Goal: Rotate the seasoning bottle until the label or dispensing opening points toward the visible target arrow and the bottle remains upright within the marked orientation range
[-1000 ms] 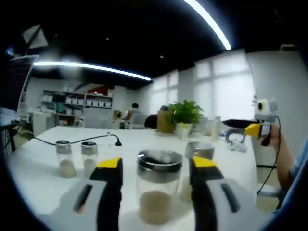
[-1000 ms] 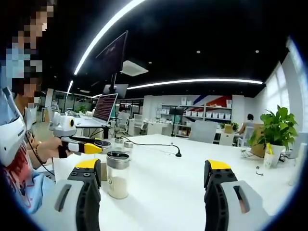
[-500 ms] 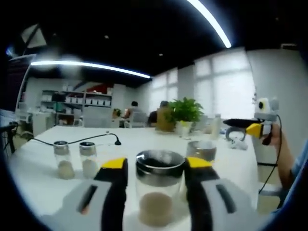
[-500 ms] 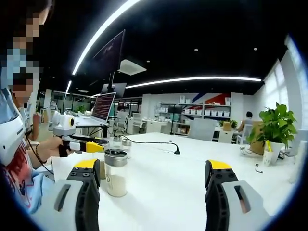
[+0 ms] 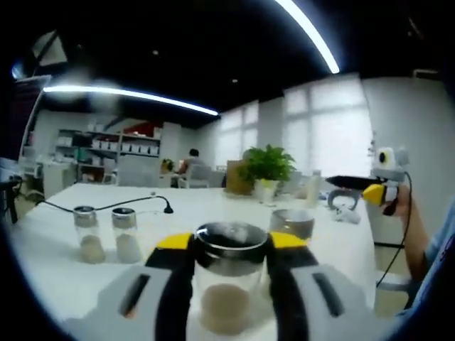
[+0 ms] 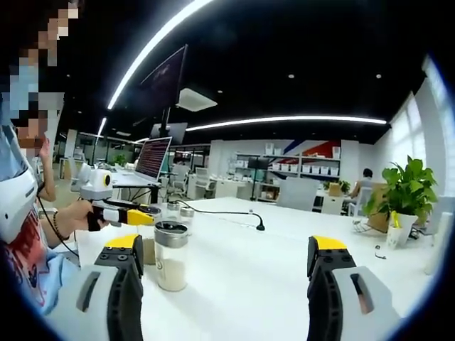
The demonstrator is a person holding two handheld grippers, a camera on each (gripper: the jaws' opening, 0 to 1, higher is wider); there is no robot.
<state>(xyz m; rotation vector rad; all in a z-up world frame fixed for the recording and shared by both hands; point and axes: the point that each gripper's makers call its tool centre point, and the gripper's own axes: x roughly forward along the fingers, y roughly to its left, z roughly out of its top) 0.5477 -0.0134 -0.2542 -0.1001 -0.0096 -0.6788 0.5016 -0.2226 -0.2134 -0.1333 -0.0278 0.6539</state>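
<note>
Left gripper view: the left gripper (image 5: 231,245) brackets the seasoning bottle (image 5: 227,284), its yellow-tipped fingers (image 5: 174,245) set narrow against either side of the bottle just below the metal cap (image 5: 229,241); contact looks made, though whether they press is a judgement. The bottle stands upright on the white tabletop (image 5: 57,263), a pale powder filling its lower part. Beyond the fingers and to their right stands a second metal-capped jar (image 5: 290,226); well to their left, two small shakers (image 5: 103,234).

Right gripper view: the right gripper (image 6: 227,249) is held with fingers (image 6: 128,249) spread wide, nothing between them. The bottle (image 6: 170,257) stands just beside its left finger.

Handling: clear, rigid walls, probably glass or hard plastic, smooth and likely slippery; light, since it is mostly empty. The upper body under the cap offers the steadiest hold for turning about the vertical axis. No arrow or label is discernible.
</note>
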